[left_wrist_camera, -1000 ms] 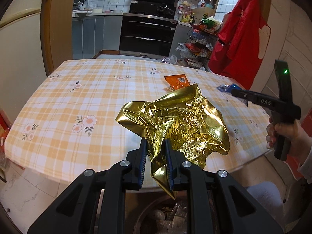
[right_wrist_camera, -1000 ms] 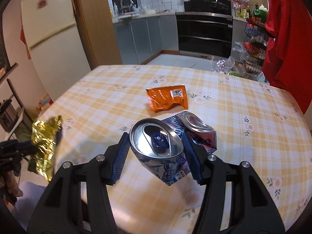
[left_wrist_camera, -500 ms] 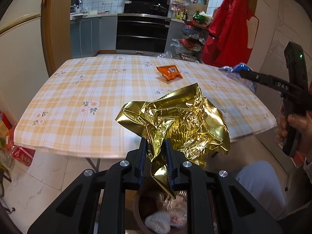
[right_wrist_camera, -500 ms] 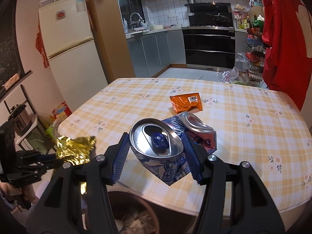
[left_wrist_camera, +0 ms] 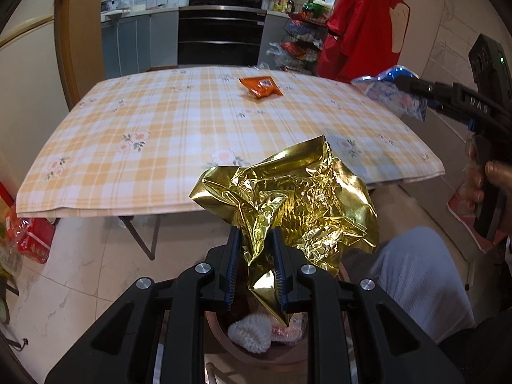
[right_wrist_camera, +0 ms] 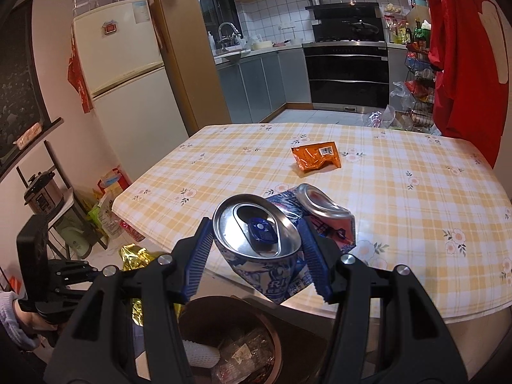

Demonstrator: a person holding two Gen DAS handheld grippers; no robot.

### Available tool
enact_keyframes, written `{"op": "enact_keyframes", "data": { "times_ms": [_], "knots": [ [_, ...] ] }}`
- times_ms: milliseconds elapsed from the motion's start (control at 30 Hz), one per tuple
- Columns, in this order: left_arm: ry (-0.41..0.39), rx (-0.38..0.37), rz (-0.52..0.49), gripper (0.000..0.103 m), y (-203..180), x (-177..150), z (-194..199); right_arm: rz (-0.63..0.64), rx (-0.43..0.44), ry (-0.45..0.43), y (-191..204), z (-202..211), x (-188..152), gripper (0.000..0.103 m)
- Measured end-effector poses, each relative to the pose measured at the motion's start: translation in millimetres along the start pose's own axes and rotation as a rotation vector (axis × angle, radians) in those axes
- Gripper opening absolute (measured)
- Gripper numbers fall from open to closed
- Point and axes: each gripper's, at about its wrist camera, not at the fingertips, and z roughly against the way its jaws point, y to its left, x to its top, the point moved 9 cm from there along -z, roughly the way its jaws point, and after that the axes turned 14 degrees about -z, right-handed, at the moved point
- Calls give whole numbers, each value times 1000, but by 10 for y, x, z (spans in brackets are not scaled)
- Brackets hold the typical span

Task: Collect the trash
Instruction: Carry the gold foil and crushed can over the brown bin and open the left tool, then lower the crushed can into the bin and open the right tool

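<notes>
Both grippers, left gripper (left_wrist_camera: 255,267) and right gripper (right_wrist_camera: 256,257): black bodies, blue ribbed pads, silver screws; pale knit sleeve (right_wrist_camera: 12,316) behind left gripper.

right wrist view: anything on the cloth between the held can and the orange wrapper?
Nothing: in the right wrist view only bare checked tablecloth lies between the crushed can and the orange wrapper.

- Right gripper (right_wrist_camera: 259,249): pads clamped on crushed blue can (right_wrist_camera: 272,246).
- Trash bin (right_wrist_camera: 230,342): directly below the fingers.
- Orange wrapper (right_wrist_camera: 316,158): on table (right_wrist_camera: 416,198), beyond the fingertips.
</notes>
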Motion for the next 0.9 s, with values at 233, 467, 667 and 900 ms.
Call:
{"op": "enact_keyframes", "data": {
  "times_ms": [233,467,667,900],
  "knots": [
    [39,-47,-3,32,-103,-75,-179,1,15,9,91,29,-71,57],
    [-30,8,81,86,131,38,4,25,26,20,211,31,-135,57],
    [-91,103,153,97,437,211,353,35,40,39,293,19,-220,57],
    [-146,230,149,97,699,275,669,71,54,73,434,-5,-377,57]
  ]
}}
